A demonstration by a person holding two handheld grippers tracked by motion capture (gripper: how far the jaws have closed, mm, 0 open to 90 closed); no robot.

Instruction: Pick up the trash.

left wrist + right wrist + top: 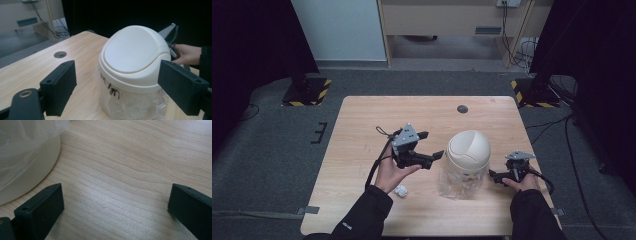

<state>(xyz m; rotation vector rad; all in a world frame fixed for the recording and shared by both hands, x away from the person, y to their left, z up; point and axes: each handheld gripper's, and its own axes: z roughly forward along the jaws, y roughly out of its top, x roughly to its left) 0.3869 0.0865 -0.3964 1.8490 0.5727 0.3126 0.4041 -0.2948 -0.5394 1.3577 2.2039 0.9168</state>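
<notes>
A small bin point(464, 167) with a cream domed swing lid point(468, 147) and a clear plastic liner stands on the wooden table point(362, 120), right of centre. My left gripper point(431, 145) is held above the table just left of the lid, open, with nothing between its jaws. In the left gripper view the lid point(132, 55) sits ahead between the spread fingers point(60, 85). My right gripper point(495, 176) rests low at the bin's right side, open. In the right gripper view the bin's base point(30, 177) lies at the left, beyond the fingers point(42, 210), with bare wood between the jaws.
A crumpled white paper ball point(401, 190) lies near the front edge, below the left hand. A round cable hole point(462, 109) is at the table's far side. Dark stands with striped bases point(307, 90) flank the table on the floor.
</notes>
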